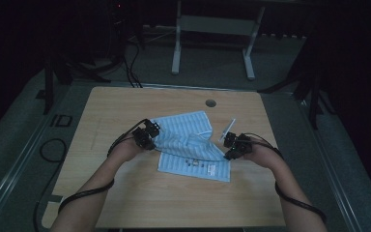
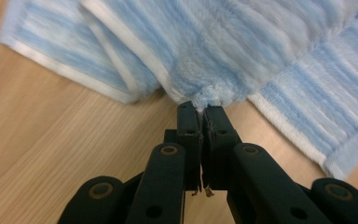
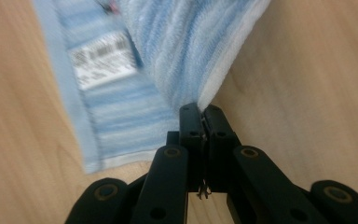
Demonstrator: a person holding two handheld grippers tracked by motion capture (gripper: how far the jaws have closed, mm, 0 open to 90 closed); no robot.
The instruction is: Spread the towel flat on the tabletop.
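A light blue striped towel lies partly folded in the middle of the wooden table. My left gripper is at its left edge, shut on a pinch of towel that bunches right at the tips. On the right side, my right gripper is shut on the towel's white-hemmed edge, held up off the table at the tips. A white label shows on the lower layer of the towel.
A round cable hole sits near the table's far edge. A small white strip lies just beyond the right gripper. Table legs and cables stand on the dark floor behind.
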